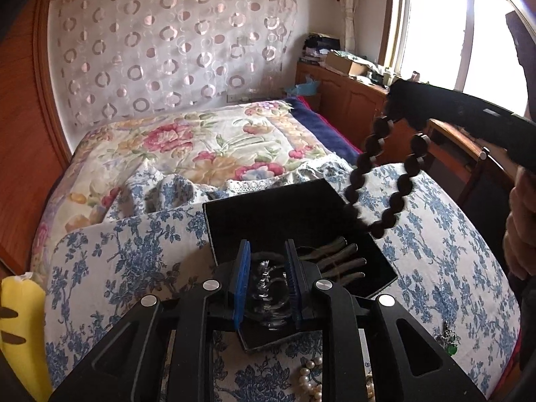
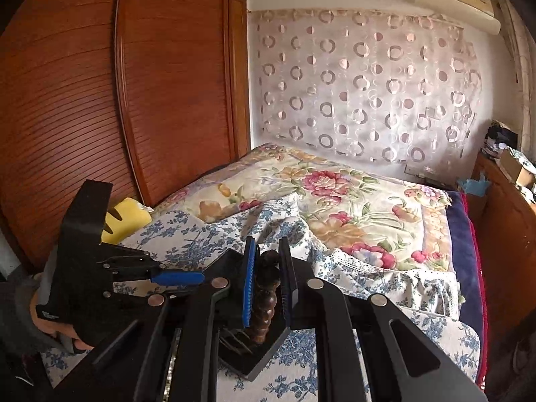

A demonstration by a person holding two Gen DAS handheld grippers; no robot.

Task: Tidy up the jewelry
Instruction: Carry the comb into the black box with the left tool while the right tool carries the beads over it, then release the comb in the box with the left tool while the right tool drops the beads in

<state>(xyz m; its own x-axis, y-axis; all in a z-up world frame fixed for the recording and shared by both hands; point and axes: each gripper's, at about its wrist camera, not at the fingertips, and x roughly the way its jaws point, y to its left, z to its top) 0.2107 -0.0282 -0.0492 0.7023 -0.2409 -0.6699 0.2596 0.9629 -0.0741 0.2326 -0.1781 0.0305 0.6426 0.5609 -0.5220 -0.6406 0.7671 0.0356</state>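
A bedroom: a bed (image 1: 140, 244) spread with blue-flowered cloth, a circle-patterned curtain (image 1: 174, 50) on the wall behind, and a black jewelry box (image 1: 268, 211) lying open on the cloth.

The left gripper (image 1: 266, 284) has its blue pads nearly together around a clear, glassy bracelet (image 1: 268, 296), held just over the near corner of the box. The right gripper (image 2: 266, 288) is almost closed on a dark wooden bead bracelet (image 2: 266, 298); in the left view that loop (image 1: 385, 174) hangs freely below it, its lowest beads at the box's right edge.

Outward from there, a row of grey ring rolls (image 1: 341, 261) lines the box, and a pearl strand (image 1: 310, 382) lies loose on the cloth beside it.

The risks, as I judge them: the hanging beads can swing and catch the box rim, tipping or dragging the light box on soft bedding. The clear bracelet is smooth and pinched on a narrow span, so it may slip or twist out. Both grippers crowd the same box, so they could knock together.
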